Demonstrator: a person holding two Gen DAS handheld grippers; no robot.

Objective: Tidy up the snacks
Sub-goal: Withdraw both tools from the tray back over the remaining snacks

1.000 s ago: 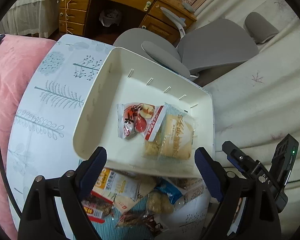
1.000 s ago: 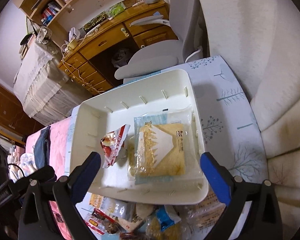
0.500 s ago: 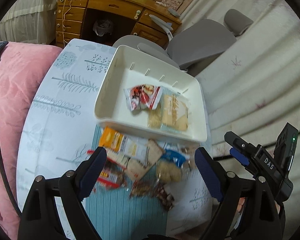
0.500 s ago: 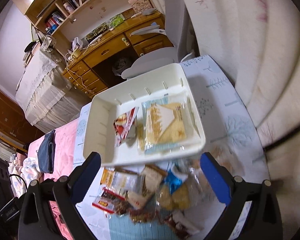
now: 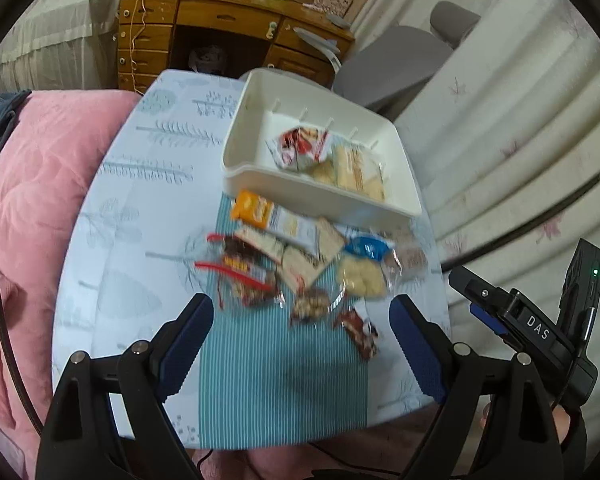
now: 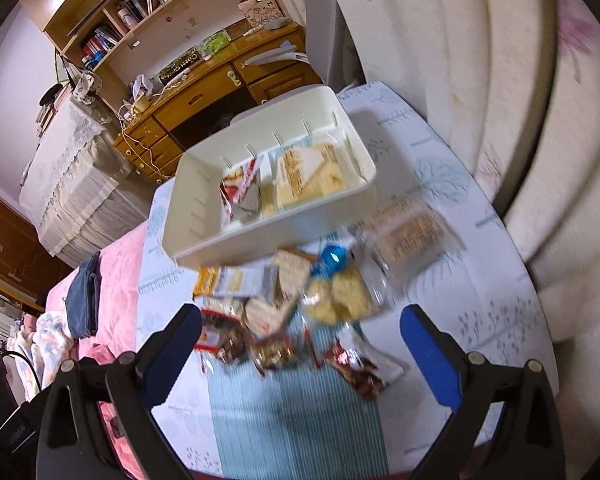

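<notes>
The left gripper (image 5: 300, 344) has its jaws wide apart, and nothing is between them. The right gripper (image 6: 302, 354) also has its jaws wide, with nothing held. Both hang above the counter (image 5: 112, 240), which has a pale cloth with tree prints on it. A white tray (image 5: 324, 200) sits at the far side of the counter. Inside it lie a red and white snack bag (image 5: 296, 148) and, just beside that, a clear pack of yellow cakes (image 5: 360, 172). In front of the tray, on a blue striped mat (image 5: 284, 376), there is a messy pile of snacks (image 5: 300, 260). In the pile are an orange packet (image 5: 252, 210) close to the tray wall, a bag with a blue label (image 5: 366, 248) holding pale round cakes, and a small dark red wrapper (image 5: 358, 332) nearest the grippers. The pile looks blurry, so the other packets are hard to tell apart. A pink blanket (image 5: 32, 184) lies to the left of the counter. Behind it stand a wooden desk (image 5: 220, 28) and a grey chair (image 5: 396, 60).
</notes>
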